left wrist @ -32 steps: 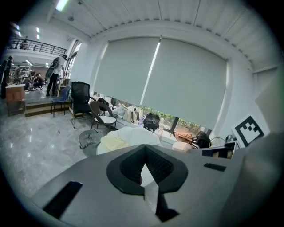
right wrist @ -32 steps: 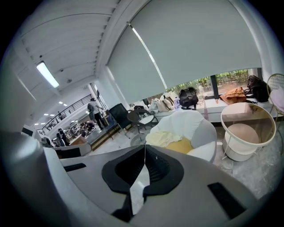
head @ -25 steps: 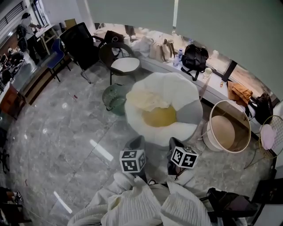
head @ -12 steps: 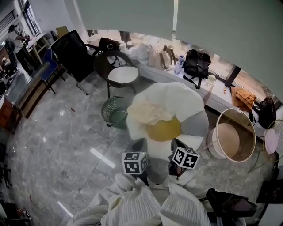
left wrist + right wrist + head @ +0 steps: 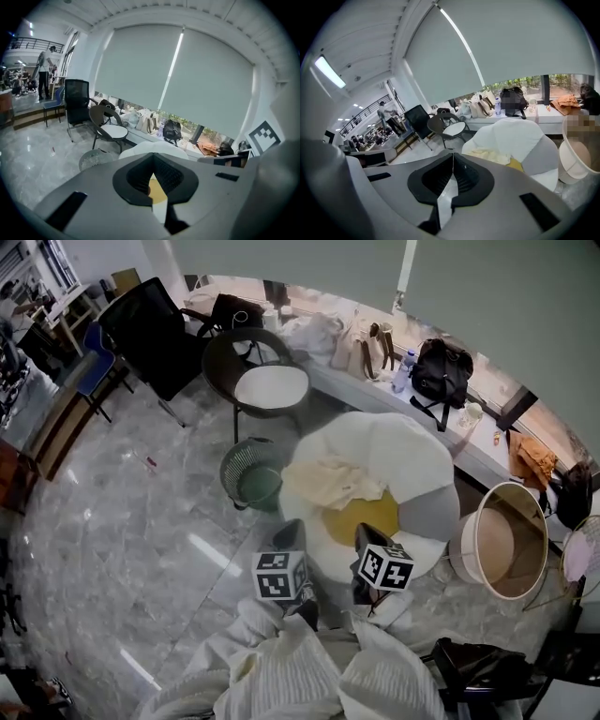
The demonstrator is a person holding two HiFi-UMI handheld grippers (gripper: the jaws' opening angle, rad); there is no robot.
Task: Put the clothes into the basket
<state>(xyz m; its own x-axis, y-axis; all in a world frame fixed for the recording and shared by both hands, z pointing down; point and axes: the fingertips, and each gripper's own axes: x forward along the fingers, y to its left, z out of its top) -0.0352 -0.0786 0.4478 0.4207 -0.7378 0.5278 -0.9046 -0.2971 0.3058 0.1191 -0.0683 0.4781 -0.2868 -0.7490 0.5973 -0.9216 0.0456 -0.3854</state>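
Clothes [image 5: 330,486] – cream, crumpled | on wht chair [image 5: 394,448] – yellow cushion [image 5: 364,517] beside

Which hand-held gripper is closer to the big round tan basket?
Right. The right hand-held gripper is left of the tan basket, in front of the white chair; the left hand-held gripper is farther left, nearer the green wire basket.

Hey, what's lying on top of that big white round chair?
A crumpled cream garment lies on the seat of the white chair, overlapping the left edge of the yellow cushion at its centre. Whatever is beneath the garment is covered.
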